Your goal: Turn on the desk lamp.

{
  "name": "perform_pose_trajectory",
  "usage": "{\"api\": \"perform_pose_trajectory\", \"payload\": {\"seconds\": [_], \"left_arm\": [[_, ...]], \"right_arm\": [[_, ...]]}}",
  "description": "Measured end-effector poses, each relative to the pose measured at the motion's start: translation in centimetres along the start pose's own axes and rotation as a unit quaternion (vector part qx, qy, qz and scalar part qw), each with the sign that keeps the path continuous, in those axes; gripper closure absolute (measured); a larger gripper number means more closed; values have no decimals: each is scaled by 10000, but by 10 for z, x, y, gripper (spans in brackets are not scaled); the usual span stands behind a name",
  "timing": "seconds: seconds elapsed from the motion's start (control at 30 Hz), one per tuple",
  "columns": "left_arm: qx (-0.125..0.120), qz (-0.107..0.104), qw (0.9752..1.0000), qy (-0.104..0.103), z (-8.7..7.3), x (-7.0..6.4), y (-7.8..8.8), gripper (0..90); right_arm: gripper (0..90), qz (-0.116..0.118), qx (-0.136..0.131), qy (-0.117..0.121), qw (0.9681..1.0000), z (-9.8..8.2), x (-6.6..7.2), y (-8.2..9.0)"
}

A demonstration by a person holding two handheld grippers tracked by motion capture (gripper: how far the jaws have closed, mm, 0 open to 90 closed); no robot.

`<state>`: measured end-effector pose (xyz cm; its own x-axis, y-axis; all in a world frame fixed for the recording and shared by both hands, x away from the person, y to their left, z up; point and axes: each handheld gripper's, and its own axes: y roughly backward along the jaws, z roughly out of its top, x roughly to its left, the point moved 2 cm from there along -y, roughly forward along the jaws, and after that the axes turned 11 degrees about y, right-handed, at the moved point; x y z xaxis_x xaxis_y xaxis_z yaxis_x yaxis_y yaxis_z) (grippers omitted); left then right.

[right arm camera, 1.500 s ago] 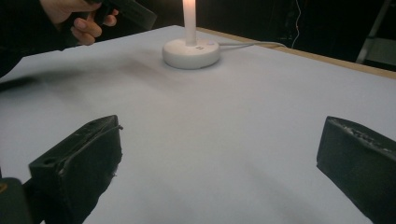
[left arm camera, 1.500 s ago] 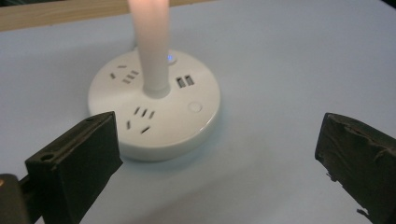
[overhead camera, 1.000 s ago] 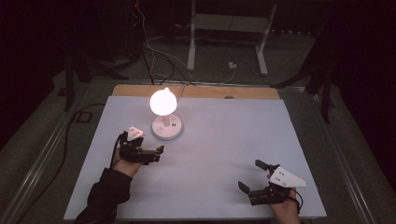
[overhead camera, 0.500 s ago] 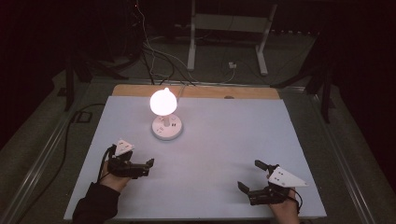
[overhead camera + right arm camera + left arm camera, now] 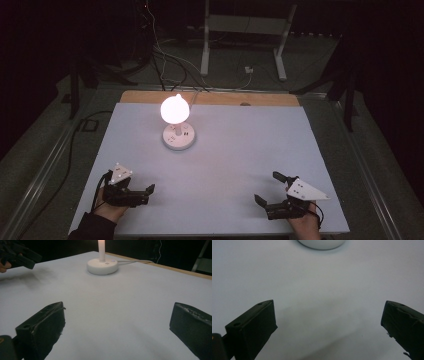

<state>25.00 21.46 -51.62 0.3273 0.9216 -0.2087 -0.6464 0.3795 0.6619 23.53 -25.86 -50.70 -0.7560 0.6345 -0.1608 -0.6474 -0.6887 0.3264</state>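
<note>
The lit lamp (image 5: 178, 120) stands upright above your left gripper (image 5: 141, 194), nearer it than your right gripper (image 5: 267, 200); both gape wide, holding nothing.

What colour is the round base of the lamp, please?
White. The lamp base shows best in the right gripper view.

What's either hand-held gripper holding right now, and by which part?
Nothing. The left hand-held gripper and right hand-held gripper are both open over the bare table.
</note>
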Motion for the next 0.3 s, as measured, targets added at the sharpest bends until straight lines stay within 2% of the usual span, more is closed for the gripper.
{"api": "perform_pose_trajectory", "payload": {"seconds": [0.07,0.13,0.3], "left_arm": [[55,-31,10000,-17,-4,1,0,5],[9,55,9999,-113,-8,1,0,5],[-77,26,9999,-141,-9,4,0,5]], "right_arm": [[0,3,0,11,10000,0,0,0],[0,11,5,9,10000,0,0,-1],[0,8,7,15,10000,0,0,0]]}}
